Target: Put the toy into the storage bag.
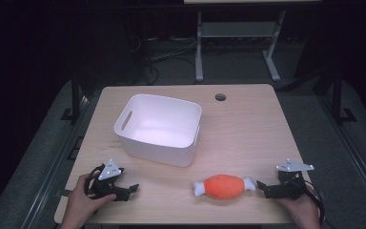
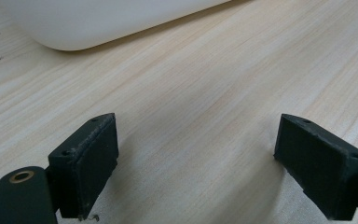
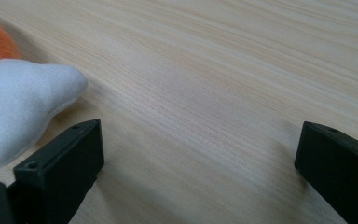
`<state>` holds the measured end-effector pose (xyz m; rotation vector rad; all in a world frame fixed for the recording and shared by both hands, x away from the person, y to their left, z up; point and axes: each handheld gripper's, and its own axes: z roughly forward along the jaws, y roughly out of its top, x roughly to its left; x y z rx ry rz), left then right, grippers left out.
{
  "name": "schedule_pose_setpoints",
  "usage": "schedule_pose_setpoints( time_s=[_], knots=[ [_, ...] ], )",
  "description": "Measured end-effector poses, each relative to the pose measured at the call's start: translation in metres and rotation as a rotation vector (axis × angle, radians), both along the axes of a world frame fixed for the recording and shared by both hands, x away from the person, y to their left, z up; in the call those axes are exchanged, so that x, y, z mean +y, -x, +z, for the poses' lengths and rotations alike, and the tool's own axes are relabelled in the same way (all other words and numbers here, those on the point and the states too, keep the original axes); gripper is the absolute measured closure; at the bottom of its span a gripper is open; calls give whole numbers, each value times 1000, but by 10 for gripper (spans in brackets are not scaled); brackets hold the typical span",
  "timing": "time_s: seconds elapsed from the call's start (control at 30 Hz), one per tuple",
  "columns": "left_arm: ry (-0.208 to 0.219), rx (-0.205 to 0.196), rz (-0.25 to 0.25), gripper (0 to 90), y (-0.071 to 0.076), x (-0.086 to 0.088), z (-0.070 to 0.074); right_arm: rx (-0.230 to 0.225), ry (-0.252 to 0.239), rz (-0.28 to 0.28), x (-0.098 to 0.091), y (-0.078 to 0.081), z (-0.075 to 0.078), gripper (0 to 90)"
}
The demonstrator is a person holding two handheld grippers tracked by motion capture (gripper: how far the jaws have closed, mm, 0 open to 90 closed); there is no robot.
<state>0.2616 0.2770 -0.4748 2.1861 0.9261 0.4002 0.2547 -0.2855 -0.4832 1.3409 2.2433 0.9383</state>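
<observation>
A pale wooden surface (image 1: 248, 129) with a round cable hole (image 1: 220, 97) is standing on grey floor (image 1: 314, 124) in a dim room, while a white metal desk frame (image 1: 199, 47) and tangled black cables (image 1: 162, 55) are sitting behind it.

In your right claw's view, the plush toy (image 3: 23, 102) is cut off at the left picture edge (just a white end and a sliver of orange show). In your left claw's view, the white bin (image 2: 107, 21) runs off the top edge, its rim unseen. From above, your forearms leave the frame beyond the bench's near edge.
</observation>
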Motion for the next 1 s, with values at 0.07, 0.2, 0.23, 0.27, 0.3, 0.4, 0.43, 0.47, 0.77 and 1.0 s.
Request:
schedule_pose_setpoints(
  time_s=[0.07,0.2,0.23,0.27,0.3,0.4,0.43,0.47,0.77,1.0],
  knots=[
    [1,0,1,126,0,0,0,0,0,0,0,0,0,6],
    [2,1,2,127,0,0,0,-2,1,5,-1,0,0,11],
    [3,1,3,127,0,0,0,-2,1,10,-1,0,0,19],
    [3,1,2,127,0,0,0,-2,-1,17,-2,0,1,52],
    [3,1,3,127,0,0,0,-1,1,24,-3,1,2,88],
    [2,0,2,127,0,0,0,8,11,38,-3,4,6,140],
    [2,0,2,127,0,0,0,10,13,41,-2,5,7,148],
    [2,0,3,127,0,0,0,11,16,48,-1,6,9,164],
    [1,1,2,129,0,0,0,26,-36,79,-3,13,22,404],
    [1,1,3,129,0,0,0,40,-89,170,0,21,35,785]
  ],
)
